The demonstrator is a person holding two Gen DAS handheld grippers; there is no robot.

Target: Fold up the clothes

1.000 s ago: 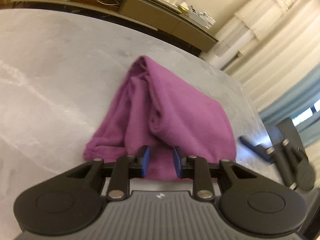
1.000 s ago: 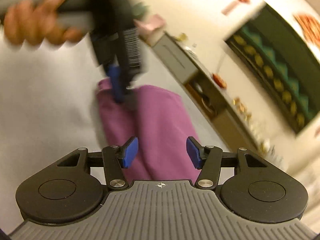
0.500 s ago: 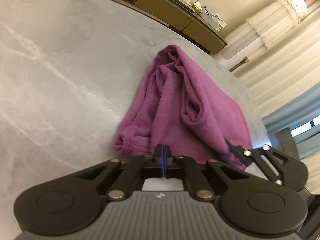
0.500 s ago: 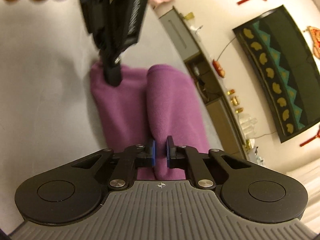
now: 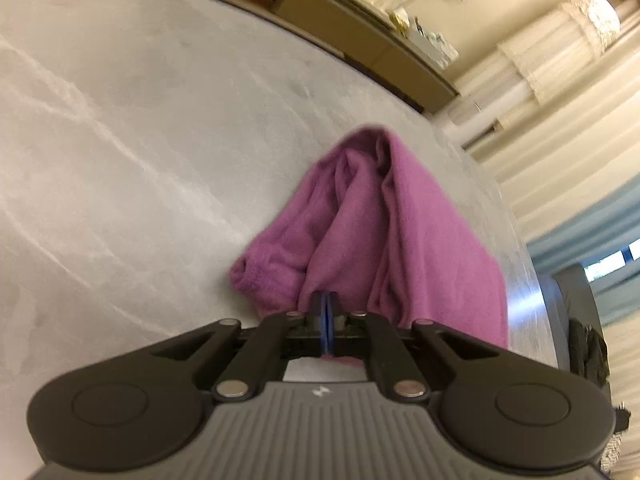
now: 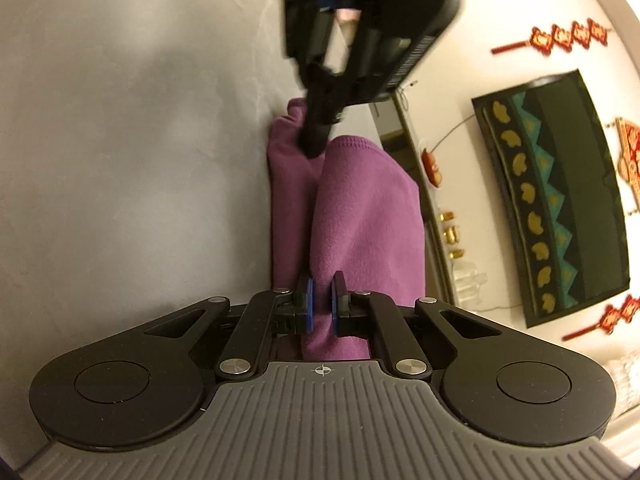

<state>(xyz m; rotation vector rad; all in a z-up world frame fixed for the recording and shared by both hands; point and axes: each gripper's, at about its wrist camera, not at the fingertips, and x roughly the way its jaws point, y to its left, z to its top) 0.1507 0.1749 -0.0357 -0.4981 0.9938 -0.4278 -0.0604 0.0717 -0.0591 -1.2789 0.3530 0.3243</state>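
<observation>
Left wrist view: my left claw (image 5: 325,312) clenches a fold of the purple garment (image 5: 384,240), heaped near the grey table's (image 5: 120,128) far edge. Right wrist view: my right claw (image 6: 322,300) pinches a raised fold of the garment.

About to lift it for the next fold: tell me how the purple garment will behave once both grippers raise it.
The garment already lies in soft rolls and creases, so it will probably sag and drape between the grips. Its fleecy surface looks unlikely to slip from the left hand-held gripper or right hand-held gripper. It seems light.
</observation>
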